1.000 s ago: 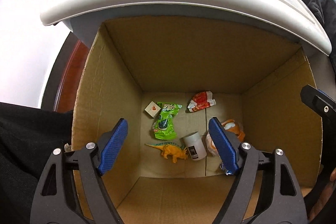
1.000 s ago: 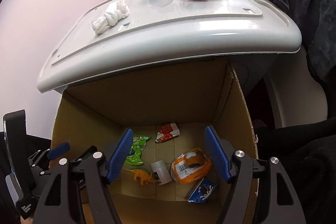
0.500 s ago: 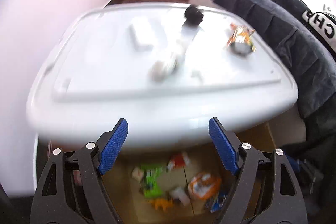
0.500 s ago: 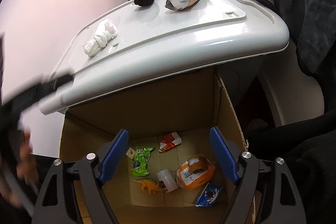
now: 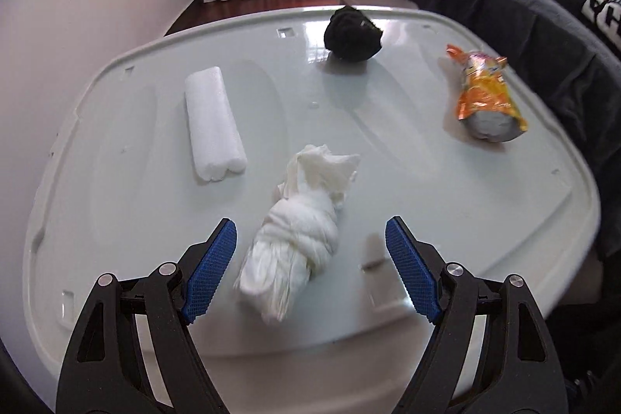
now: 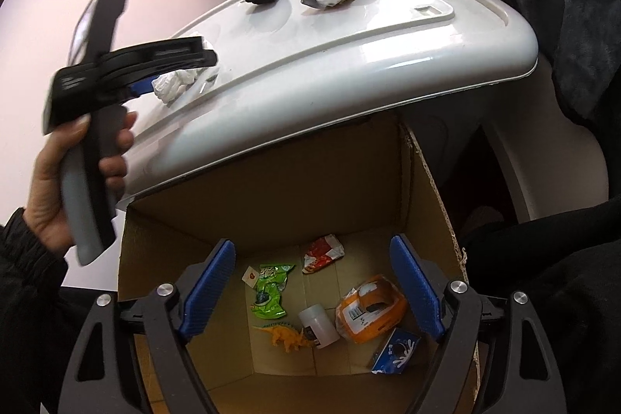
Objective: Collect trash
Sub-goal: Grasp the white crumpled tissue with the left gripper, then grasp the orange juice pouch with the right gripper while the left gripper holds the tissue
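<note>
Reaching for the next piece of trash, by the look of it. Left gripper (image 5: 310, 270) low in the left wrist view, blue pads spread wide and empty, with the twisted white tissue wad (image 5: 299, 235) lying between them on the white table top (image 5: 427, 181), no pad touching it. Farther up the frame: a white foam roll (image 5: 213, 119) at centre left, a black crumpled lump (image 5: 353, 33) at upper centre, an orange snack bag (image 5: 485, 92) at upper right, all well apart. Right gripper (image 6: 312, 290) at the bottom of the right wrist view, jaws opening, nothing between them, poised above the open cardboard box (image 6: 427, 181) under the table edge. Inside the box, already collected: green wrapper (image 6: 269, 291), red wrapper (image 6: 322, 253), orange toy dinosaur (image 6: 285, 334), white cup (image 6: 318, 324), orange package (image 6: 368, 313), blue packet (image 6: 396, 352). Next, probably: lowering the left pads around the wad's knotted middle, squeezing gently since soft paper will compress and may slip, then carrying it to the box.
</note>
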Demonstrator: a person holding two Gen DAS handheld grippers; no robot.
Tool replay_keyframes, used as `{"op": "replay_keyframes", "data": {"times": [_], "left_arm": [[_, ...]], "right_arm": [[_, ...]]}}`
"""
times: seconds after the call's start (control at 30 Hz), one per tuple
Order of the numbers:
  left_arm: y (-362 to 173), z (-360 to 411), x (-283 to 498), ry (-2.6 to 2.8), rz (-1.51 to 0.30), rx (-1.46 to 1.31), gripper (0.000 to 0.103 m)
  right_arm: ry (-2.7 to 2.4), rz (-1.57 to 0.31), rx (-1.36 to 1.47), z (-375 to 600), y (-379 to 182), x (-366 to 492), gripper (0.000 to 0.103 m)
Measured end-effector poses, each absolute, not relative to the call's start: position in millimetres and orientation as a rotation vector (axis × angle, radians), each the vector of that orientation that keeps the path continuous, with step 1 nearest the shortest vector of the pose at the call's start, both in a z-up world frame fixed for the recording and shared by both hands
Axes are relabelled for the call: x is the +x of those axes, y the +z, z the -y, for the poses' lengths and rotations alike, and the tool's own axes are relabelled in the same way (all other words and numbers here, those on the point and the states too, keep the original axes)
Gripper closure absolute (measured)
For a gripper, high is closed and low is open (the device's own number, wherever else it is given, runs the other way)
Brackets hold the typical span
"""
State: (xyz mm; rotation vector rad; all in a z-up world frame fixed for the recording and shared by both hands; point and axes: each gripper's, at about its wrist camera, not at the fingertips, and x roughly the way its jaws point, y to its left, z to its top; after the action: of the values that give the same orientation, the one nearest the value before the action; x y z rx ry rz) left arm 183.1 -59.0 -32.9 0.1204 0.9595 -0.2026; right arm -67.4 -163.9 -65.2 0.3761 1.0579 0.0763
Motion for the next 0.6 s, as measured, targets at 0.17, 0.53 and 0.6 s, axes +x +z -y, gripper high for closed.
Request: {"op": "replay_keyframes", "data": {"times": [0.17,0.53,0.6], "left_arm": [[-34.9,57.2,184.8,-0.195,-0.934,0.112,0.066],[-25.1,54.6,162.2,-0.114,-0.924,0.121,0.068],[-15.5,51.1,150.3,-0.104,-0.920,0.122,0.068]], "right_arm": [[0.081,-1.066,0.379,164.1,-66.8,-64.3,0.022],[0.072,-1.058,0.352,162.3,-65.4,-65.3,0.022],[0.068,-1.055,0.346,161.9,-64.8,-65.8,0.022]]}}
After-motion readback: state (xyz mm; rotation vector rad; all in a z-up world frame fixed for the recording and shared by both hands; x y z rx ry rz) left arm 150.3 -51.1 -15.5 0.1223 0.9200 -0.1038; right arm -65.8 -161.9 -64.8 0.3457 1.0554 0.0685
